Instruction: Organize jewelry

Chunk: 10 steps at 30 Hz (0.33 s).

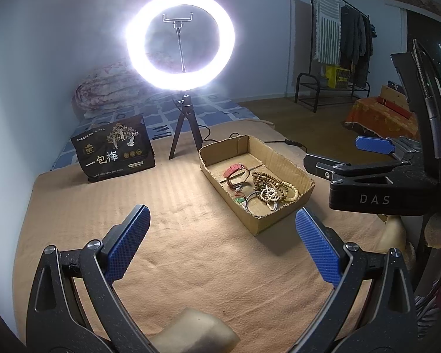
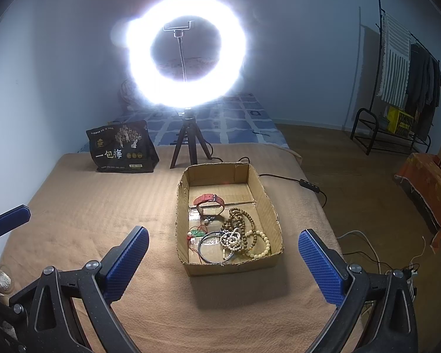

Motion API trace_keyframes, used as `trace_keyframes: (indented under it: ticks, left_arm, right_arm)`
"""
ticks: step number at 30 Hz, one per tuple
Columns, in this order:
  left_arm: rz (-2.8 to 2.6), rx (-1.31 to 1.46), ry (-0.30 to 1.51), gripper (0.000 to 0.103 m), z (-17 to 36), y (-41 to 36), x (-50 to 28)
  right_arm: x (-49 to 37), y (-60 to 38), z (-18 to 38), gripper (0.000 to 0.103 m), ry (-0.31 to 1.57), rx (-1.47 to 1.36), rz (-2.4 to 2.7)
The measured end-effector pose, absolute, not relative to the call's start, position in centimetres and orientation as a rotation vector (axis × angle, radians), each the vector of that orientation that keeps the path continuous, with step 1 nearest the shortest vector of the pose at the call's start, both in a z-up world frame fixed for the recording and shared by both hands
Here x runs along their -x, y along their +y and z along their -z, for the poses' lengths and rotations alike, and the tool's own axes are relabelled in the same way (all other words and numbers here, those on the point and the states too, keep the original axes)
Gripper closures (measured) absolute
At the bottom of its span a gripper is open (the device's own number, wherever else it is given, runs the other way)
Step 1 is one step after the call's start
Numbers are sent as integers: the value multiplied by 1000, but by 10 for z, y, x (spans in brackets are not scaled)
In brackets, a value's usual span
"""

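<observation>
A shallow cardboard box (image 1: 282, 220) (image 2: 275, 223) sits on a tan blanket. In it lie a red watch (image 1: 235, 170) (image 2: 209, 199), brown bead strands (image 1: 267, 179) (image 2: 241, 219), white beads (image 1: 269, 194) (image 2: 232, 238), cream beads (image 2: 261, 247), a thin bangle (image 2: 210, 248) and a small green charm (image 2: 195, 233). My left gripper (image 1: 223, 247) is open and empty, short of the box and to its left. My right gripper (image 2: 223, 260) is open and empty, just before the box's near wall; it also shows in the left wrist view (image 1: 332, 157).
A lit ring light (image 1: 180, 39) (image 2: 186, 51) on a small tripod (image 2: 188, 144) stands behind the box. A black snack bag (image 1: 114, 148) (image 2: 122, 147) stands at the back left. A cable (image 2: 294, 181) runs right of the box. A clothes rack (image 2: 402, 82) stands at the far right.
</observation>
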<state>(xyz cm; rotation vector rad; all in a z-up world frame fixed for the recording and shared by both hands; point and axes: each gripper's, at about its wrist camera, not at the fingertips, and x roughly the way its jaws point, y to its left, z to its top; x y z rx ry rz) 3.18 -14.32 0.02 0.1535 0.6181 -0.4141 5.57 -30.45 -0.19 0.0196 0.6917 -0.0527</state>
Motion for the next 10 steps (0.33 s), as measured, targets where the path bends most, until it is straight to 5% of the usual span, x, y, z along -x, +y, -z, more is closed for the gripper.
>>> trace_keyframes:
  ticks: [10]
  left_arm:
    - [382, -158, 596, 2, -1, -139, -31]
  right_arm:
    - [-53, -305, 7, 0, 698, -23, 54]
